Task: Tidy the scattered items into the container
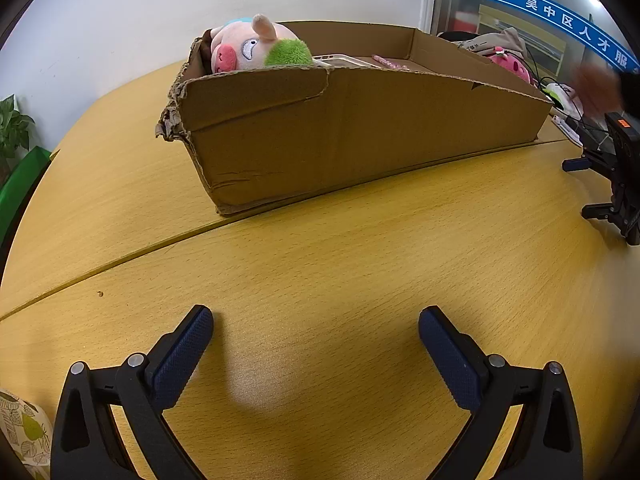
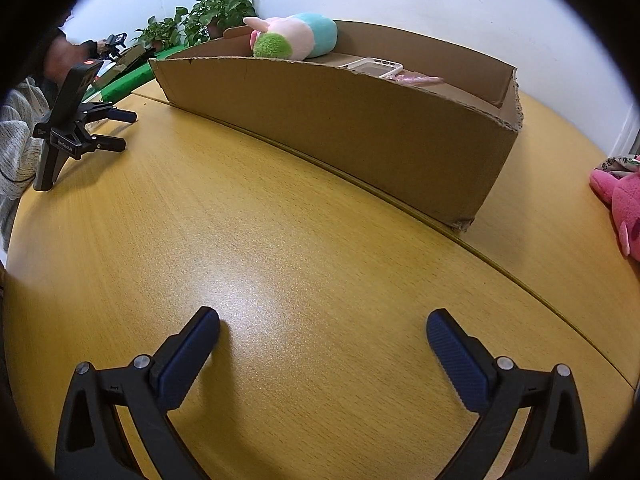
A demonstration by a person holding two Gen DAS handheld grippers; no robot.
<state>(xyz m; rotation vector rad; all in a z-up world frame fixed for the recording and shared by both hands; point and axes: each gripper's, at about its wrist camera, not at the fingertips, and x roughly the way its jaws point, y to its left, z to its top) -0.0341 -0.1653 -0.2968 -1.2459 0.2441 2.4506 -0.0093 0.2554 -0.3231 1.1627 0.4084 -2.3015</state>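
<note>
Left wrist view shows our left tool [image 1: 316,316] with its fingers spread wide apart, holding nothing, low over the bare wooden tabletop [image 1: 320,260]. Ahead sits the cardboard box [image 1: 340,132], with a pink pig plush [image 1: 256,46] resting against its left end, a white tray [image 1: 340,60] and a pink item beside it inside. Our right tool [image 2: 323,318] is likewise splayed and empty above the tabletop [image 2: 280,240], and it also appears at the right edge of the left wrist view. A second pink plush [image 2: 620,200] lies on the tabletop, well apart from the box [image 2: 360,128].
</note>
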